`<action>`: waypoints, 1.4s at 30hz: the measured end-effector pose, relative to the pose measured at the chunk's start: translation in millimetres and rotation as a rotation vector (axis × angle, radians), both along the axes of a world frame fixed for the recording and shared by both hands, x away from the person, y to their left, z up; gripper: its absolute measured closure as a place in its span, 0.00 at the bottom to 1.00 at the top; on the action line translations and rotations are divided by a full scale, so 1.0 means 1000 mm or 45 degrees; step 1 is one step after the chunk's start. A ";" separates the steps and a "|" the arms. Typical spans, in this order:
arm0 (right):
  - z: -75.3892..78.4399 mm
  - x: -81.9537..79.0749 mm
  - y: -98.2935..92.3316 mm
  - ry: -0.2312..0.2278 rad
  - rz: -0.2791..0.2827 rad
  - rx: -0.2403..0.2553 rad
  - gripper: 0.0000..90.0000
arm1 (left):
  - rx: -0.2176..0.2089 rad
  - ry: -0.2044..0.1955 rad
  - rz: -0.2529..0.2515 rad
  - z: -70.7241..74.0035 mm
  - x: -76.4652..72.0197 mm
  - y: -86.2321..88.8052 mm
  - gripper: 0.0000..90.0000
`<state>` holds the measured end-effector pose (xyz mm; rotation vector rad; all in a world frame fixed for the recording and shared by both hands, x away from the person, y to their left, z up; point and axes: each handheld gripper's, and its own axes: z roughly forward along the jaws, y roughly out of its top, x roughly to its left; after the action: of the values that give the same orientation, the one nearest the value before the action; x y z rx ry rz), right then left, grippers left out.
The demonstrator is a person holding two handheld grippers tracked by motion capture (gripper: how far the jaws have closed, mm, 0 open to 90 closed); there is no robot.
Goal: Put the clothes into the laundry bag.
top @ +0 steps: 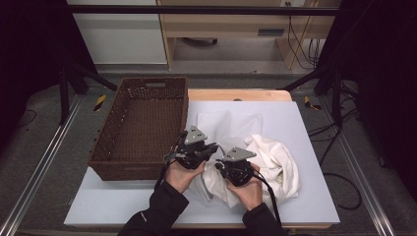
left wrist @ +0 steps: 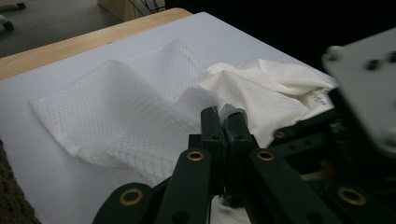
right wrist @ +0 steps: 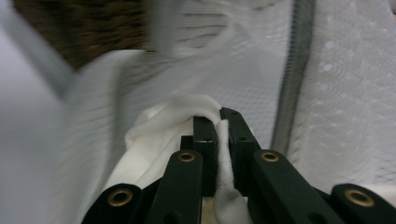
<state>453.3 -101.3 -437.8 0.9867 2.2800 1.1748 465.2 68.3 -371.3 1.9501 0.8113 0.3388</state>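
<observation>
Pinching white cloth [right wrist: 187,126], right claw [right wrist: 218,116] shut tight

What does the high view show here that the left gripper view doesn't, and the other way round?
High view: the whole wicker basket, both hands and the right gripper on the white garment. Left gripper view: the left gripper up close, jaws shut on an edge of the mesh bag, and the weave of its netting. Both: the mesh bag beside the garment on the white table.
</observation>
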 end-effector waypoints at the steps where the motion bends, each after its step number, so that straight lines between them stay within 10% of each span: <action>1: -0.003 0.004 0.000 -0.012 -0.039 0.003 0.95 | 0.001 0.001 0.000 -0.001 -0.001 0.000 0.99; 8: -0.017 0.021 0.007 0.075 -0.113 -0.023 0.82 | -0.020 0.024 0.025 -0.013 0.002 0.005 0.99; 15: 0.025 -0.007 -0.031 0.059 0.108 0.268 0.55 | -0.044 0.036 0.053 -0.017 0.004 0.015 0.99; 19: 0.043 -0.025 -0.059 -0.011 0.096 0.202 0.42 | -0.044 0.033 0.051 -0.017 0.004 0.014 0.99; 23: 0.023 -0.032 -0.073 0.040 0.082 0.086 0.36 | -0.036 0.026 0.053 -0.017 0.003 0.014 0.99; 27: -0.011 -0.029 -0.073 0.122 0.060 -0.031 0.52 | -0.029 0.030 0.056 -0.018 0.004 0.014 0.99; 30: -0.011 -0.029 -0.070 0.120 0.041 -0.105 0.86 | -0.030 0.039 0.059 -0.020 0.005 0.013 0.99; 32: -0.004 -0.031 -0.066 0.111 0.029 -0.149 0.89 | -0.034 0.036 0.061 -0.020 0.004 0.013 0.99; 42: 0.028 -0.043 -0.029 0.045 0.236 0.039 0.89 | -0.030 0.016 0.044 -0.012 0.001 0.007 0.99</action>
<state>410.8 -130.0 -409.7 0.8269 2.4305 1.2785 466.4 75.4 -383.1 1.9198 0.8546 0.3364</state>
